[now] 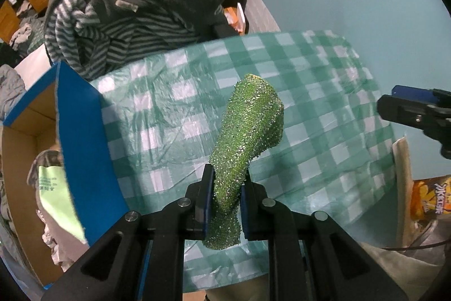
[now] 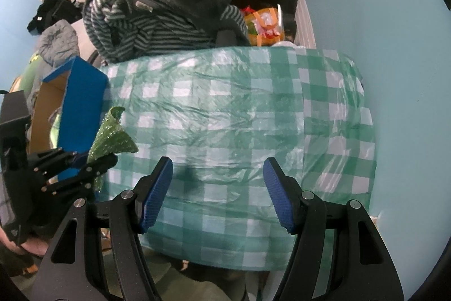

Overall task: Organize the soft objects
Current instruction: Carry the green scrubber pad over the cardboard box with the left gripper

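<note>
Left gripper (image 1: 225, 205) clenched on a glittery green mesh scouring cloth (image 1: 245, 131), lifted clear above the green-and-white checked plastic tablecloth (image 1: 324, 92), just right of the blue-sided open cardboard box (image 1: 81, 148) holding a lime-green item (image 1: 56, 196). Right gripper (image 2: 218, 193) released, blue pads (image 2: 157, 191) spread wide over the tablecloth, nothing between. Behind, a dark fleece and striped garment pile (image 2: 152, 16).

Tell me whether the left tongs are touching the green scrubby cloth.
Touching. The left wrist view shows the left tongs shut on the green scrubby cloth, both blue pads pressed into its lower part, holding it up above the checkered tablecloth.
</note>
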A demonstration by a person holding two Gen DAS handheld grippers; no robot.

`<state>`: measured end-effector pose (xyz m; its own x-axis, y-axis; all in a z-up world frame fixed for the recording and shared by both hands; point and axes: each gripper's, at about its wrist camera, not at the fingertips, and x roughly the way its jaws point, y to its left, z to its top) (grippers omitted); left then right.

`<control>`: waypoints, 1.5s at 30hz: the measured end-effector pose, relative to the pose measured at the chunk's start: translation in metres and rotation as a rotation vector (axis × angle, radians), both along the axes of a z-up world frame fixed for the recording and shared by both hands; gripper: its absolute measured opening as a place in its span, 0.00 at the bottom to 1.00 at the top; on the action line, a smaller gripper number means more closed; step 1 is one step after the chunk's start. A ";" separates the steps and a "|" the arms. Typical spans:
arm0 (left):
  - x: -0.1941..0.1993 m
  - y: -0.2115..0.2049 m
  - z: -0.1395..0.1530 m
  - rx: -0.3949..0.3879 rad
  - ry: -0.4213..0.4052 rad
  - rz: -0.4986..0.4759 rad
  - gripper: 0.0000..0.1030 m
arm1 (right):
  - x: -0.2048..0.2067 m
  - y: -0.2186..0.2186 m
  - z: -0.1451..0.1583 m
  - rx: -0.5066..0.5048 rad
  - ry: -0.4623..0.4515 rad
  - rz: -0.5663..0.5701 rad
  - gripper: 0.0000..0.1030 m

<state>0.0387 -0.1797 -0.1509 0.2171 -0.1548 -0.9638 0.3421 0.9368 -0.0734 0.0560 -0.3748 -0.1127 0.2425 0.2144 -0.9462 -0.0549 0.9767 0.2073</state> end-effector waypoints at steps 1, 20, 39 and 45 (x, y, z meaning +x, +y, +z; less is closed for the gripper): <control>0.000 0.001 0.004 -0.003 -0.004 0.003 0.15 | 0.000 0.002 0.004 0.001 -0.006 0.001 0.64; -0.016 0.064 0.057 -0.042 -0.071 0.083 0.15 | -0.002 0.055 0.051 0.000 -0.070 0.067 0.64; -0.031 0.154 0.075 -0.014 -0.103 0.248 0.15 | 0.000 0.145 0.064 0.020 -0.086 0.228 0.64; -0.033 0.179 0.074 -0.002 -0.098 0.301 0.15 | 0.002 0.171 0.069 0.025 -0.092 0.266 0.64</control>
<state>0.0053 -0.0003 -0.0770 0.3450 -0.0718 -0.9358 0.0550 0.9969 -0.0562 0.0579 -0.2037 -0.0440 0.2592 0.3053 -0.9163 -0.3287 0.9200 0.2136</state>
